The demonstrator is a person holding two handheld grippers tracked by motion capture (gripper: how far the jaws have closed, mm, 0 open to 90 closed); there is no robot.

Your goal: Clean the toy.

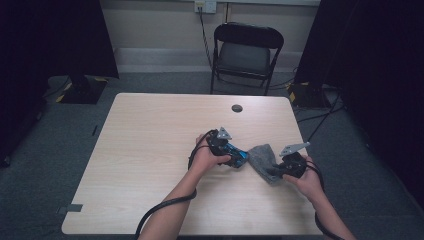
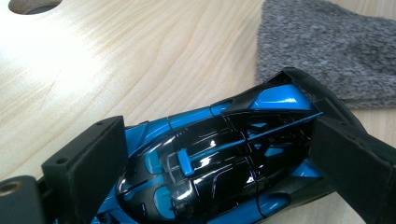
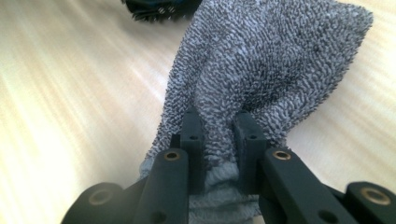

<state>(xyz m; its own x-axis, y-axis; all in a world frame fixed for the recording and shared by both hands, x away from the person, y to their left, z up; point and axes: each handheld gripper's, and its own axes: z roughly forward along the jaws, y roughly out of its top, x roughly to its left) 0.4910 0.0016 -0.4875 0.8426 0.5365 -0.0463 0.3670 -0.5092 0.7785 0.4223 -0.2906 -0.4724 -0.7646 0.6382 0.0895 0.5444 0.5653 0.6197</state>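
Note:
A glossy blue and black toy car (image 2: 210, 163) lies on the light wooden table (image 1: 150, 150), and my left gripper (image 2: 212, 154) is shut on its two sides. In the high view the toy car (image 1: 239, 156) sits just right of the table's middle, under my left gripper (image 1: 231, 156). A grey knitted cloth (image 3: 261, 70) lies right of the car, its near end pinched between the jaws of my right gripper (image 3: 219, 135). From above, the grey cloth (image 1: 261, 159) spreads between the car and my right gripper (image 1: 276, 172).
A round cable hole (image 1: 237, 108) is set in the table near its far edge. A black folding chair (image 1: 245, 52) stands behind the table. Dark curtains hang at both sides, and cables trail from both grippers toward the near edge.

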